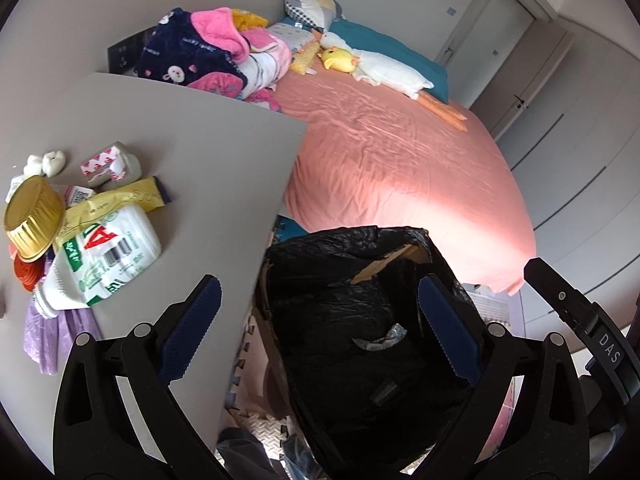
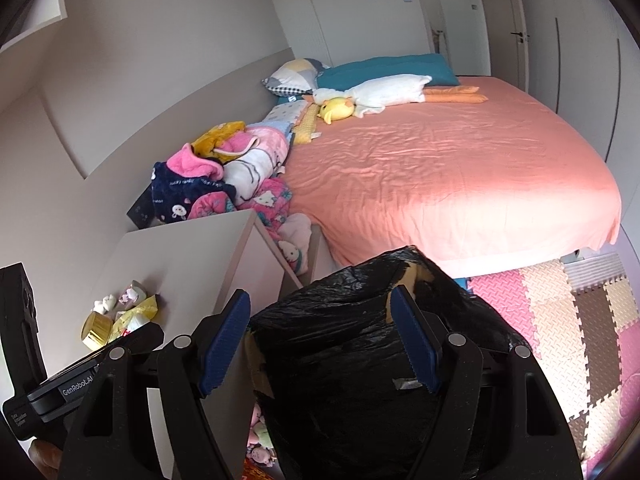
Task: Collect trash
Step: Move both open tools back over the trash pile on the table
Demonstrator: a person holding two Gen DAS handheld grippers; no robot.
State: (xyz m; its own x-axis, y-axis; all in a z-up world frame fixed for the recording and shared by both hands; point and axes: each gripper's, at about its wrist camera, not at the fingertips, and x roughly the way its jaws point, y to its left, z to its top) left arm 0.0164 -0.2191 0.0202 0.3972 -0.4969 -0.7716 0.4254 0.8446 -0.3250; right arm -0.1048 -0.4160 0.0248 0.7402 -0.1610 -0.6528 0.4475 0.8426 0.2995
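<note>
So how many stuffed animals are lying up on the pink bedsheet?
2. A long white goose lies near the teal pillow, and a small yellow duck sits against its head. More may be hidden in the heap of clothes.

"DAS" on right gripper (image 1: 610,350); "GenRobot.AI", prob., on left gripper (image 2: 78,390).

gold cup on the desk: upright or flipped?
Flipped and tilted. The gold cup shows its narrow base on top, wide rim down, leaning on the trash pile.
</note>
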